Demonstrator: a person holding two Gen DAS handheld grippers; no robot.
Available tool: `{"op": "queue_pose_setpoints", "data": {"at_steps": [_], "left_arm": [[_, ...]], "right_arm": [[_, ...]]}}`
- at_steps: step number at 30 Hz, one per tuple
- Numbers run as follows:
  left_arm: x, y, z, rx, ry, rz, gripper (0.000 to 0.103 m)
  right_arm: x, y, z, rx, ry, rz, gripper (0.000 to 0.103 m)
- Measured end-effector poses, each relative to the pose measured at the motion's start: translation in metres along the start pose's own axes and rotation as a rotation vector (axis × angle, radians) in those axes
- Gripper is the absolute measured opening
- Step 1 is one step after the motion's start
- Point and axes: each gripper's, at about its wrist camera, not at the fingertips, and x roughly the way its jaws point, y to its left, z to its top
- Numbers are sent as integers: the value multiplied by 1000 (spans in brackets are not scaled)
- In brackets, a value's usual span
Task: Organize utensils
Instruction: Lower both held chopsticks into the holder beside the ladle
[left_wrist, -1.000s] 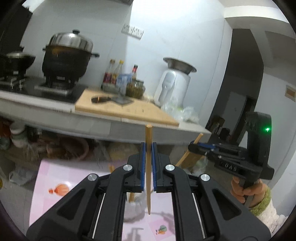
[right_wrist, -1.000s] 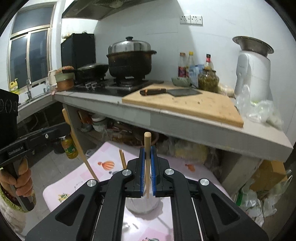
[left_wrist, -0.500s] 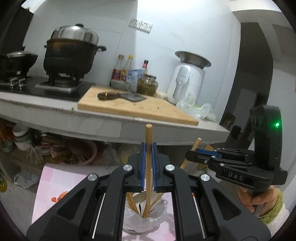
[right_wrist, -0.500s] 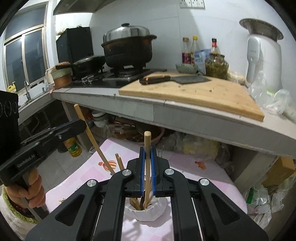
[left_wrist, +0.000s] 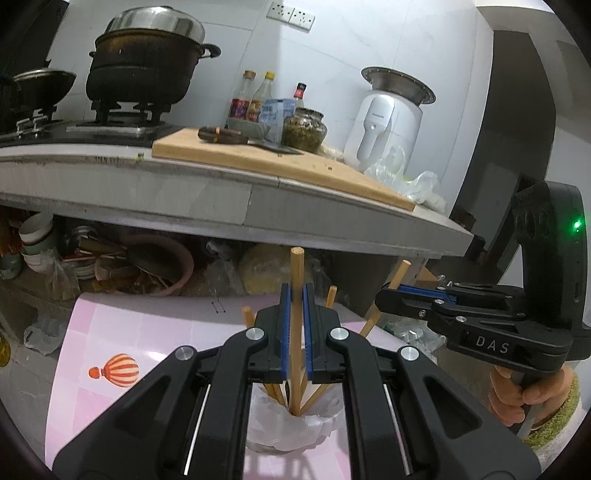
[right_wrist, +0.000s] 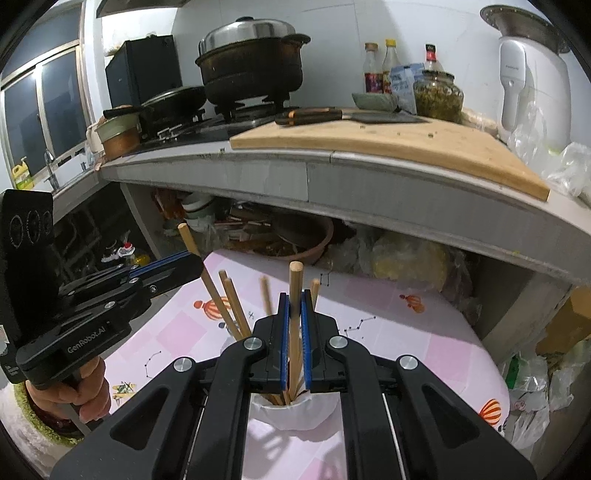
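A cluttered kitchen: a grey counter (left_wrist: 229, 206) carries a wooden cutting board (left_wrist: 280, 162) with a cleaver, a large black pot (left_wrist: 147, 62) on a gas stove, sauce bottles and a white appliance. Below and in front of it stands a low table with a pink patterned cloth (left_wrist: 155, 332).

On the cloth sits a white cup (left_wrist: 291, 430) holding several wooden chopsticks that lean outward.

The left gripper (left_wrist: 296, 325) hangs directly above the cup. Its blue-padded jaws are closed on one chopstick (left_wrist: 296, 280), held upright, with its top above the jaws and its lower end down inside the cup among the others.

The right gripper (right_wrist: 294, 325) is just beside it, also above the cup (right_wrist: 295, 415). Its jaws are likewise clamped on a second chopstick (right_wrist: 295, 291), which tilts slightly, its lower end reaching into the cup's mouth.

Each view shows the other gripper off to the side, held by a hand in a green cuff.
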Motion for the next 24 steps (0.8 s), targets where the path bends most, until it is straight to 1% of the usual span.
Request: {"op": "queue_pose_setpoints", "data": {"at_steps": [15,24], "left_arm": [[14,7,-31,-16,66,5,6],[16,7,-42,-21,80,-9,6]], "right_arm": [[22,-5,-26,21,68,3,7],[23,-7,-29,29,81,8,7]]}}
